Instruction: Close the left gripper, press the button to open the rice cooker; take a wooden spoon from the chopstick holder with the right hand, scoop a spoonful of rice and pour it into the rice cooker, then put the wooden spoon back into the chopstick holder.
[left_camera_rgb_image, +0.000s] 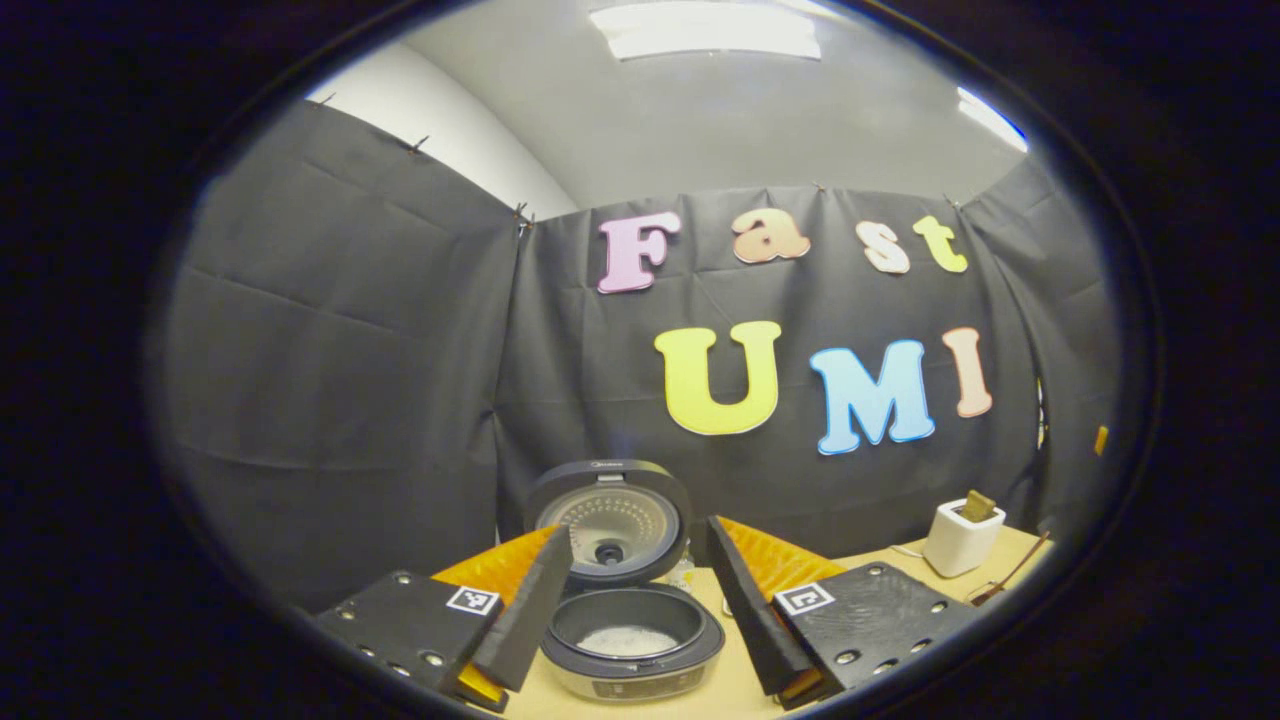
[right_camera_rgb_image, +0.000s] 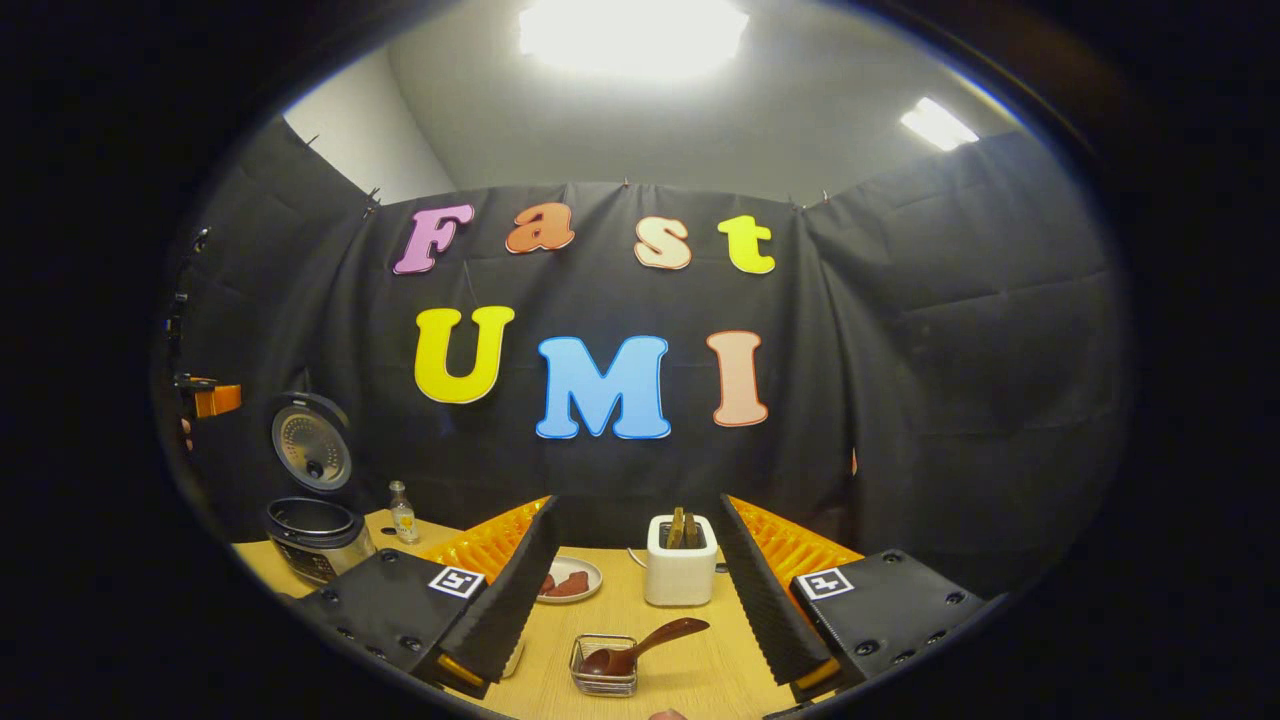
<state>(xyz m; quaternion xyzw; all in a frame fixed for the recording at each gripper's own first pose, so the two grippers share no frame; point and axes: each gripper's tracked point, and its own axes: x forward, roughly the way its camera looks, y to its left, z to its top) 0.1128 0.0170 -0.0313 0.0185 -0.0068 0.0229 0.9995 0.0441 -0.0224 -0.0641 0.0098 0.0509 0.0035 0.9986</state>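
Observation:
The rice cooker (left_camera_rgb_image: 600, 683) stands open on the wooden table, its round lid (left_camera_rgb_image: 610, 520) raised upright and white rice (left_camera_rgb_image: 628, 640) lying in the dark pot. My left gripper (left_camera_rgb_image: 638, 530) is open just in front of and above it, holding nothing. In the right gripper view the cooker (right_camera_rgb_image: 318, 540) sits at the far left. A wooden spoon (right_camera_rgb_image: 640, 645) rests with its bowl in a small wire holder (right_camera_rgb_image: 604, 668) and its handle leaning out to the right. My right gripper (right_camera_rgb_image: 638, 503) hangs open above and short of the holder, with nothing between its fingers.
A white box (right_camera_rgb_image: 681, 572) with wooden pieces sticking out stands behind the holder. A plate (right_camera_rgb_image: 585, 592) with reddish food lies to its left, and a small bottle (right_camera_rgb_image: 402, 512) stands beside the cooker. The black cloth wall closes the table's back.

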